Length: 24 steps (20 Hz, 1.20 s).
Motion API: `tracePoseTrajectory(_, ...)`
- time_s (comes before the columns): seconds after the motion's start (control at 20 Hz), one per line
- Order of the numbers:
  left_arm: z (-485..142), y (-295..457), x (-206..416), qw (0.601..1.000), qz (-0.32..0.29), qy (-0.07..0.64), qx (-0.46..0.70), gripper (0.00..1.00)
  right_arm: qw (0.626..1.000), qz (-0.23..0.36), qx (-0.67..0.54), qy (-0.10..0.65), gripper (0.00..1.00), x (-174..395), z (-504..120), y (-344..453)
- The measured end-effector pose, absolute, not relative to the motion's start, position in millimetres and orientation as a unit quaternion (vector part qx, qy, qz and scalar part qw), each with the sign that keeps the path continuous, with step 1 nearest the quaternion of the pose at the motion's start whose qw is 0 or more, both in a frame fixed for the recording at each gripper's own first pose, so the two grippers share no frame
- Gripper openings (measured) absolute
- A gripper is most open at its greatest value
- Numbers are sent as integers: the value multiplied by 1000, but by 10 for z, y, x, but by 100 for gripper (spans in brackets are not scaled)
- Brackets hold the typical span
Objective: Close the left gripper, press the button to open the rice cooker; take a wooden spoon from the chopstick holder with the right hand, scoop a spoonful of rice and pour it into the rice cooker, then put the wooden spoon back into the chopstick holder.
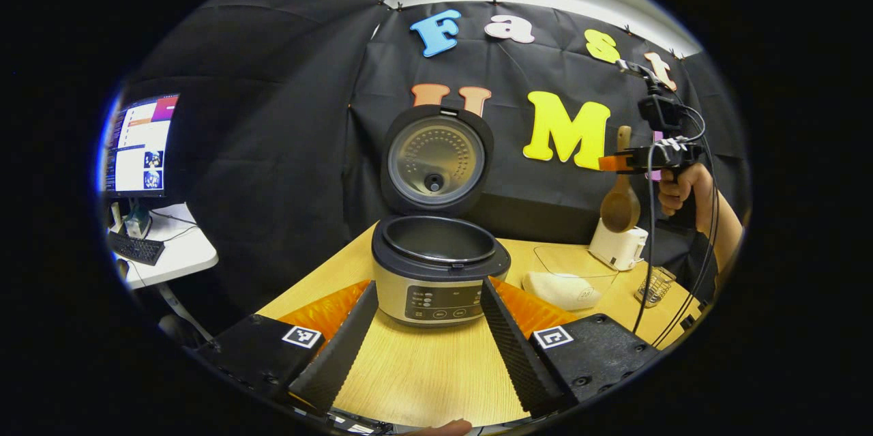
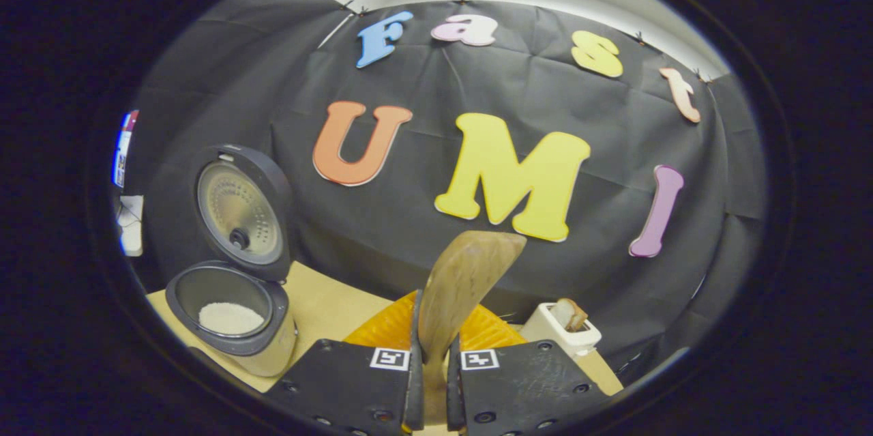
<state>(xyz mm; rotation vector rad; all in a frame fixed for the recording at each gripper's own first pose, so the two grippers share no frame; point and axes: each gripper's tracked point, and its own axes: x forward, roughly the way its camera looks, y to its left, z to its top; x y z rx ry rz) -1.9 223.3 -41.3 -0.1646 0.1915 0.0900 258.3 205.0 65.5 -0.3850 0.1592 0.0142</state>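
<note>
Tabletop point(image 1: 423, 374): light wood, carrying everything below.

Cooker point(image 1: 440, 282): sitting mid-tabletop with its lid point(image 1: 436, 160) standing fully open and upright behind the pot. In the right gripper view the cooker point(image 2: 235, 327) is showing a mound of white rice point(image 2: 230, 318) lying in the pot's bottom.

Left claw point(image 1: 430, 327): fingers spreading wide apart, gripping nothing. It is hanging low over the tabletop with the cooker's front panel showing between the two fingers; I cannot tell whether they are touching it.

Right claw point(image 2: 431, 381): fingers pressing together on the handle of the wooden spoon point(image 2: 460, 286), whose bowl is rising up and forward between them. In the left gripper view this claw point(image 1: 614, 163) is hanging in the air to the cooker's right, a hand point(image 1: 682, 190) gripping its handle, cables trailing down from it. There the spoon point(image 1: 619, 204) is hanging bowl-down, just above the white holder point(image 1: 619, 245); whether it is touching the holder I cannot tell.

Holder point(image 2: 565, 330): standing at the back right of the tabletop, another wooden piece sticking out of its top.

White lump point(image 1: 563, 289): lying in a clear dish between cooker and holder.

Wire basket point(image 1: 655, 286): sitting near the tabletop's right edge.
</note>
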Motion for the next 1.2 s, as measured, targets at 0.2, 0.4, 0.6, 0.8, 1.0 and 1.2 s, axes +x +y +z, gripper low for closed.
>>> tracePoseTrajectory(0.2,-340,2109,16,992,49,83,-81,97,979,-33,-182,81,13,2442,660,1260)
tracePoseTrajectory(0.4,-294,1889,50,994,29,76,-78,96,979,-74,-171,85,13,2323,638,533)
tracePoseTrajectory(0.6,-353,1743,102,993,20,84,-79,96,975,-118,-169,82,13,2284,627,-56)
tracePoseTrajectory(0.8,-405,1558,131,993,5,91,-68,97,968,-148,-181,90,14,2304,424,-501)
tracePoseTrajectory(1.0,-414,1487,129,994,-4,91,-61,96,963,-170,-180,108,18,2387,89,-847)
tracePoseTrajectory(1.2,-440,1487,146,993,-5,95,-63,97,964,-179,-141,133,18,2421,-184,-1068)
